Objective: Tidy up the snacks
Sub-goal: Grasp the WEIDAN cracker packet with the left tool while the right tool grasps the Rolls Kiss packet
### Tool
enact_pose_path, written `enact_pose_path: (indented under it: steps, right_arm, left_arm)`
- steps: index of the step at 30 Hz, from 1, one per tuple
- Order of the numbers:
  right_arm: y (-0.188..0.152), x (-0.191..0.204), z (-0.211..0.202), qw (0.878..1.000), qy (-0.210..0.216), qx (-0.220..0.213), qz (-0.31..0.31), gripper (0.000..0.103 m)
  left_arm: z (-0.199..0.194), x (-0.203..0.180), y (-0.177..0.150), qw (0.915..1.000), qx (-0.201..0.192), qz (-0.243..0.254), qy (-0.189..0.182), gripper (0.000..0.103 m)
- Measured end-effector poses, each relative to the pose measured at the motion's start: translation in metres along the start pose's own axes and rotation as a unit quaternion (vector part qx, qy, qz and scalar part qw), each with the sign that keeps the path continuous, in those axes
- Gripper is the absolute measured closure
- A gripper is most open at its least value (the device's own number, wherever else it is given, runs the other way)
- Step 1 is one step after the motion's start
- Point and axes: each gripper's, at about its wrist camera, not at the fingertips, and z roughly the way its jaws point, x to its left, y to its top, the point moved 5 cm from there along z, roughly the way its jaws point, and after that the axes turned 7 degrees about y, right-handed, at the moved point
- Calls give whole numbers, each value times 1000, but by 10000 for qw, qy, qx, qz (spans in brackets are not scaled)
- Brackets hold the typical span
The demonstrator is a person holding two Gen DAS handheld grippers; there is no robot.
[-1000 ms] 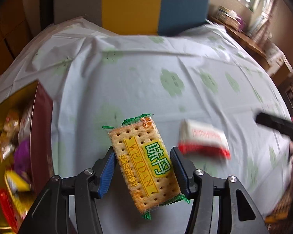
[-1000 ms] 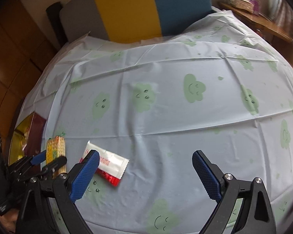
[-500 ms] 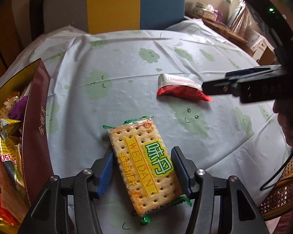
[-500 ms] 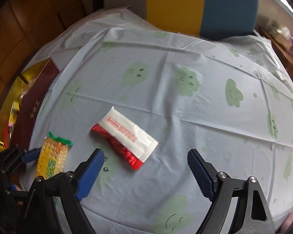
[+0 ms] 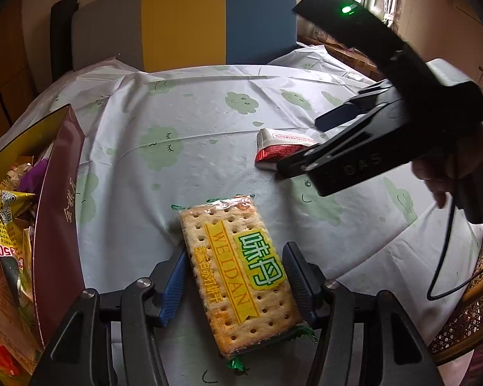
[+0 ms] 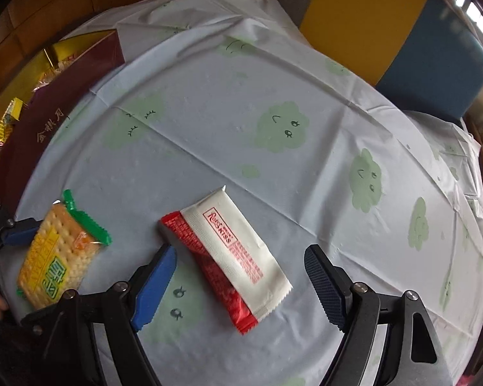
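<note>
Left gripper (image 5: 235, 276) clamps the cracker packet (image 5: 241, 273) low in the frame, while the right gripper's (image 6: 238, 273) jaws, which have just been narrowing, straddle the red-and-white wafer packet (image 6: 228, 257) on the tablecloth (image 6: 273, 80) without touching it. The slick wrapper could skid from a slanted pinch. The snack box (image 5: 58, 225) (already crowded) waits at left; open cloth lies beyond.

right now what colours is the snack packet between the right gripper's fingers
White and red packet with red lettering, clearest in the right wrist view.
</note>
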Motion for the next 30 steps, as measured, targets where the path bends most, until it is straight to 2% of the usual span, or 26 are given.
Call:
enact_pose_path:
  steps: [1,2,4,8,9,11,14,20,30]
  right_arm:
    - [1,-2,1,9999,81,5,72,24]
    - [1,-2,0,9997,195,4,140,49]
    - [-3,-3,-6,9991,177,100,375,60]
    - [-22,10,-16,9948,620,108,795,58]
    - [-30,13,-11,9949,503,239,836,57]
    - [-36,17,-12,9966,357,-7,736,53]
    - [-40,14,-13,9945,504,-130,910,53]
    - [-44,11,-13,9953,588,-207,747,50]
    - [-43,33,-12,9993,76,-212,296,57]
  left_arm:
    - [0,0,0,10000,-10,-6,2,44]
    - [0,0,0,10000,-22,-18,4,44]
    - [0,0,0,10000,-31,-40,9,44]
    - [-1,0,-1,10000,-38,-82,25,44]
    - [-1,0,-2,10000,-48,-79,35,44]
    - [-1,-1,-2,9999,-57,-60,63,43]
    - [-1,-1,-2,9999,-55,-57,69,44]
    - [0,-4,-2,9998,-90,-30,190,43]
    - [-3,-3,0,9992,72,-161,368,51]
